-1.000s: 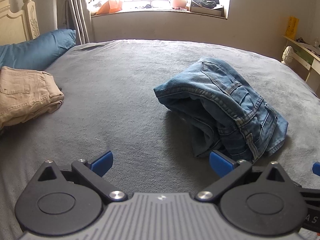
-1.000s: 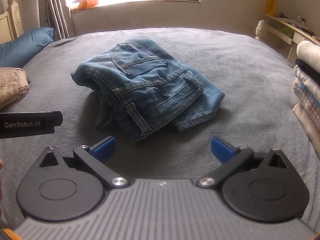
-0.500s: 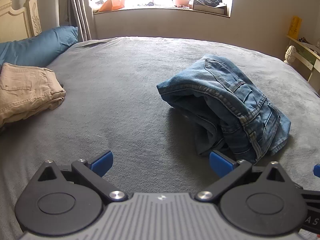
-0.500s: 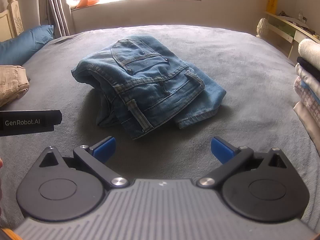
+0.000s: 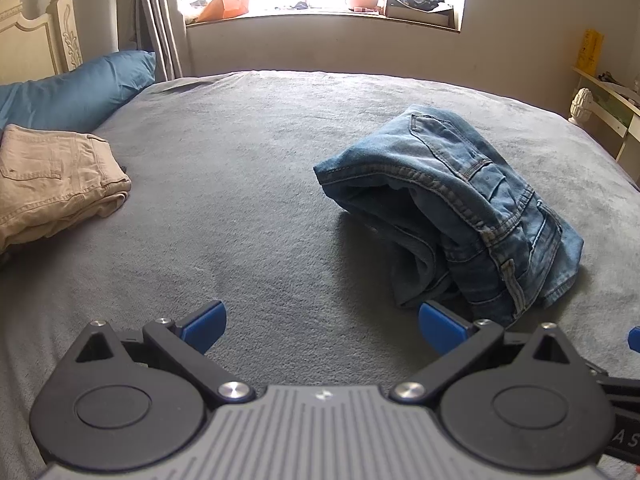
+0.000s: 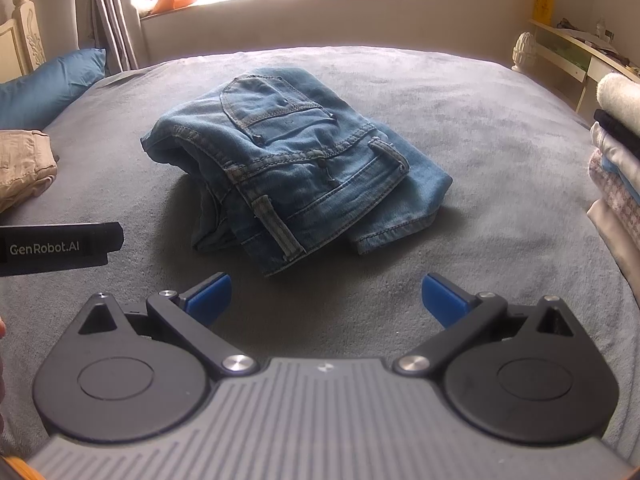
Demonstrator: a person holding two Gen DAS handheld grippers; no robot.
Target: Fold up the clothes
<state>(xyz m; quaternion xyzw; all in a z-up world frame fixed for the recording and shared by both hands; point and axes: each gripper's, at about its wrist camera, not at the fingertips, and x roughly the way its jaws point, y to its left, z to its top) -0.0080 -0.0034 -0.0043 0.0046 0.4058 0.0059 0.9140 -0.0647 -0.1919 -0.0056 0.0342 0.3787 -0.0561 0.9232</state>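
A folded pair of blue jeans (image 5: 460, 204) lies on the grey bedspread (image 5: 248, 184), right of centre in the left wrist view. In the right wrist view the blue jeans (image 6: 296, 164) lie straight ahead, back pocket up. My left gripper (image 5: 322, 326) is open, its blue pads wide apart, short of the jeans' near left corner and holding nothing. My right gripper (image 6: 326, 298) is open too, just short of the jeans' near edge. A folded pair of beige trousers (image 5: 52, 176) rests at the left.
A blue pillow (image 5: 76, 88) and a cream headboard (image 5: 36, 40) are at the far left. A stack of folded clothes (image 6: 618, 160) stands at the right edge. The left gripper's black body (image 6: 60, 246) juts in from the left. A cluttered window sill (image 5: 320, 4) runs behind the bed.
Both grippers have pulled back and risen a little from the jeans, with the views tilting up slightly. The jeans lie as before and both grippers stay open.
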